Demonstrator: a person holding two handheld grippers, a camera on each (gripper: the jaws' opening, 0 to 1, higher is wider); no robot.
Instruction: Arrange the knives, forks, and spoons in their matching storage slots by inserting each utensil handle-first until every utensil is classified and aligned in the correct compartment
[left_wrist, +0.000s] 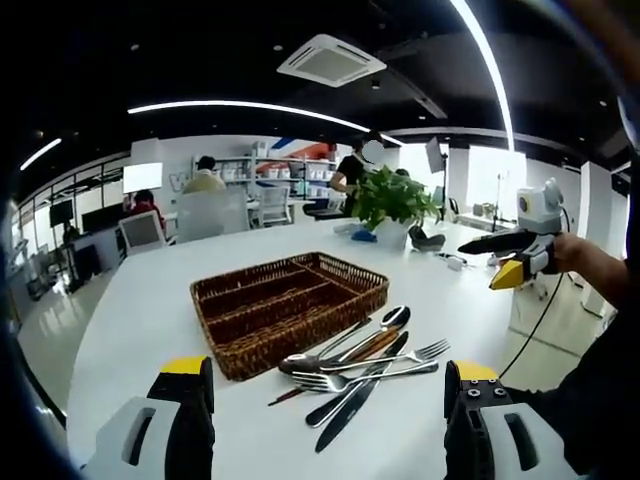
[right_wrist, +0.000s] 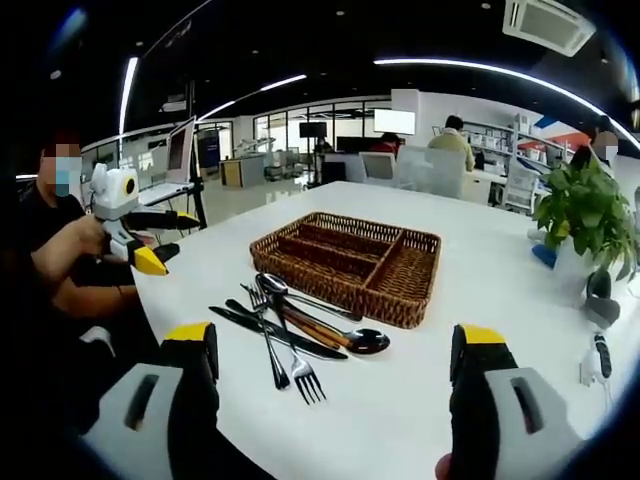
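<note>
Left gripper view: my left gripper (left_wrist: 325, 420) gaped wide, empty.
Right gripper (right_wrist: 335, 400): likewise agape.
Cutlery (left_wrist: 360, 372): piled on table (left_wrist: 130, 310), just beside basket (left_wrist: 290, 300).

The left gripper (left_wrist: 325, 420) and right gripper (right_wrist: 340, 385) both hover with jaws spread wide, holding nothing. Each sits just short of the wicker tray (left_wrist: 290, 300), on opposite sides.

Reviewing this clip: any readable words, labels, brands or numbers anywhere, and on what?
None can be read.
Wall sign behind the shelves: one large mark, too blurred to read.
Cutlery, wicker tray, both grippers' jaws: no markings visible.
</note>
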